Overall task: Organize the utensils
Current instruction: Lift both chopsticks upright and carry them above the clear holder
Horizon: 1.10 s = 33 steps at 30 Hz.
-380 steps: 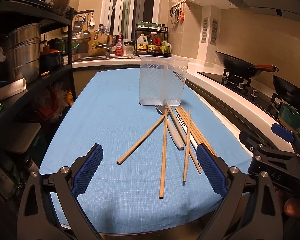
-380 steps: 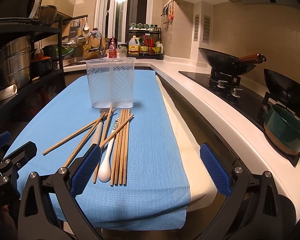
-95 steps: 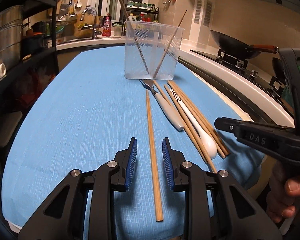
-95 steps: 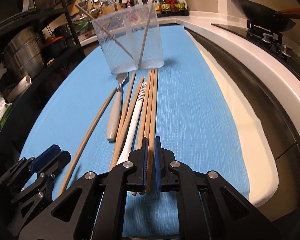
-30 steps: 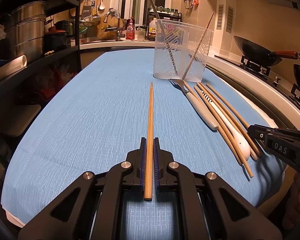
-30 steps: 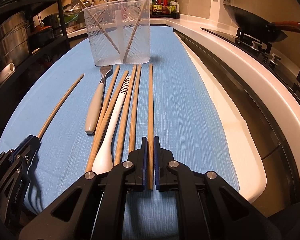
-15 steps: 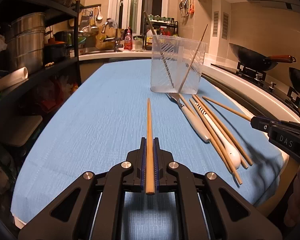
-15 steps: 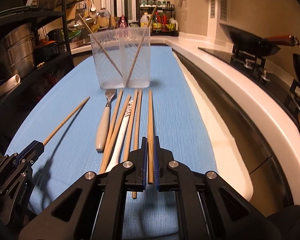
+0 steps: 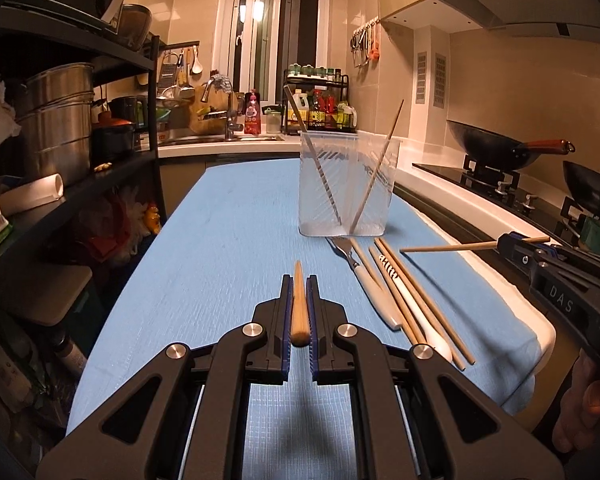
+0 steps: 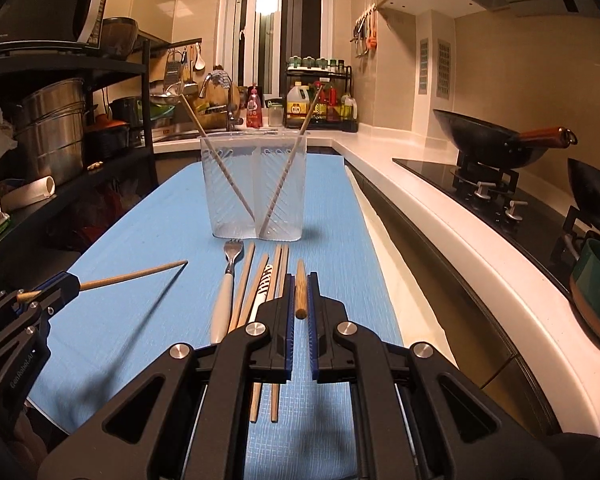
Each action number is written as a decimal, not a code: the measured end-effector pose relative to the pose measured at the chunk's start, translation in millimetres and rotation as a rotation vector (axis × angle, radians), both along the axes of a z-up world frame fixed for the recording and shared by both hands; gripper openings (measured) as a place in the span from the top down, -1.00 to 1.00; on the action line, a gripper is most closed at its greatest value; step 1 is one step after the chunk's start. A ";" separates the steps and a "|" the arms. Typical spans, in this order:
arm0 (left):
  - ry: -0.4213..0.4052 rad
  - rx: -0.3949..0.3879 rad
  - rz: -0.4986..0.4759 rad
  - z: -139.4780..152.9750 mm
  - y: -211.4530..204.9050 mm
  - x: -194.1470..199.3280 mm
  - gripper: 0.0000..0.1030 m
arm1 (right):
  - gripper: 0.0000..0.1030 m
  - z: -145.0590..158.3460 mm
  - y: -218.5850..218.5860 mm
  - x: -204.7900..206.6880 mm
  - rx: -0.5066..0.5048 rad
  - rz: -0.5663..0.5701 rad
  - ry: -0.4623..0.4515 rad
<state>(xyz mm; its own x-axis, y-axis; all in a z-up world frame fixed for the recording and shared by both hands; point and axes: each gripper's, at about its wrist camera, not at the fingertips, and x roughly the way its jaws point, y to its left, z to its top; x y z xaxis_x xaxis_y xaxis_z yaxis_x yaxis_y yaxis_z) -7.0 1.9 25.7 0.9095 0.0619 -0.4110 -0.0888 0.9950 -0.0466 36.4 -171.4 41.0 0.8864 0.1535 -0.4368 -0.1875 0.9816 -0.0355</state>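
Now the left gripper (image 9: 299,280) has its fingers (image 9: 286,312) closed tight on one wooden chopstick (image 9: 299,304), which points straight ahead in the lower middle of the left wrist view. It is held up off the blue cloth (image 9: 228,248) that covers the surface. The right gripper (image 10: 299,278) is pinching another wooden chopstick (image 10: 300,290) the same way, in the lower middle of the right wrist view. In the left wrist view the right gripper shows at the right edge with its chopstick sticking out toward the middle. A clear plastic holder (image 9: 348,184) stands upright on the cloth, above the middle of the frame. It has two sides, and one chopstick leans in each side (image 10: 224,168), one tipping left and one tipping right. Just in front of the holder lie a fork with a white handle (image 10: 225,296), a white spoon with dark stripes (image 9: 416,308) and some more loose chopsticks (image 10: 246,284), all close together side by side. A dark wok (image 10: 496,140) sits on the stove at the right.
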 end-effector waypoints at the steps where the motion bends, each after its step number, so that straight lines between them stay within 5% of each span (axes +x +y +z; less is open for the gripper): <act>1: -0.003 -0.001 -0.001 1.4 0.7 -0.2 0.87 | 0.88 0.6 0.8 -1.1 -0.001 0.001 -0.006; 11: -0.020 -0.032 -0.001 25.6 11.2 2.7 0.87 | 0.88 15.9 4.3 -6.8 0.000 0.029 -0.048; 33: 0.073 -0.206 -0.131 127.5 49.7 73.9 0.87 | 0.88 127.7 -8.1 33.8 0.104 0.096 -0.085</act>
